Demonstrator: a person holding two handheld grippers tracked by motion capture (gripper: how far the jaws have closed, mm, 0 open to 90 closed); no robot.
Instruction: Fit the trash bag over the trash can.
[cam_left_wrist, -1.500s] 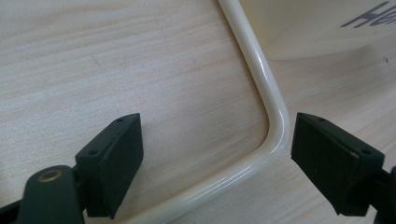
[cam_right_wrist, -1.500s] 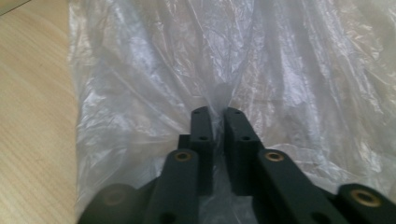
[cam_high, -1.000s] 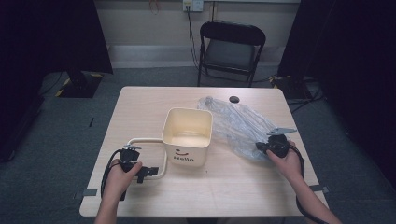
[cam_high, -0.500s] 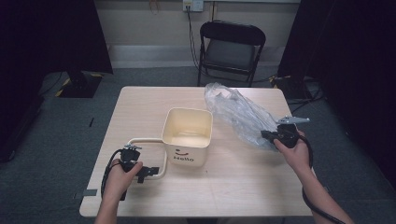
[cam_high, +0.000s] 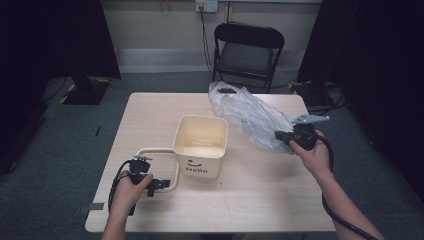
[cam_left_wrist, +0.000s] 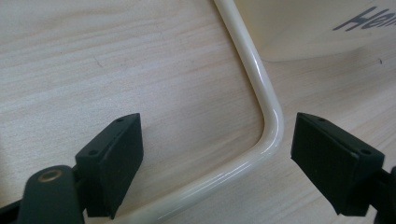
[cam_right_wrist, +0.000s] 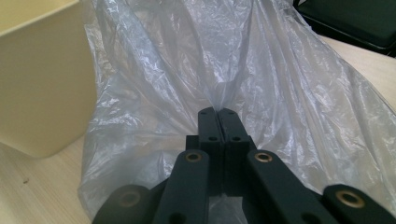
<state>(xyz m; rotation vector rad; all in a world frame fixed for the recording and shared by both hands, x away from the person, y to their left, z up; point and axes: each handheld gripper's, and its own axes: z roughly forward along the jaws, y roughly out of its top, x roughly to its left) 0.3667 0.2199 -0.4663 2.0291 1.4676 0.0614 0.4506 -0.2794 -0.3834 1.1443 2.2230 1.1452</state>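
Pale wood-grain tabletop (cam_high: 150, 115): right gripper (cam_right_wrist: 218, 112) pinches crinkled clear plastic bag (cam_right_wrist: 261, 70) beside square cream plastic bin (cam_high: 201, 145); left gripper (cam_left_wrist: 215, 154), jaws spread, straddles the bin's glossy tubular handle (cam_left_wrist: 261, 93).

The table top (cam_high: 260, 200) presents as pale wood-grain laminate, matt, with fine streaking and a few small dark specks visible in the left gripper view. The cream bin (cam_high: 201, 145) appears to be moulded plastic, smooth, with a soft sheen inside and black printed lettering on its face. Its tubular handle (cam_left_wrist: 261, 93) is cream and glossy, carrying a bright highlight along the bend. The bag (cam_right_wrist: 261, 74) is thin clear plastic film, heavily crinkled, faintly milky and shiny in the folds. The gripper pads (cam_left_wrist: 116, 154) are black, matt, slightly textured, with small recessed screw holes and brass-coloured rivets at the links.
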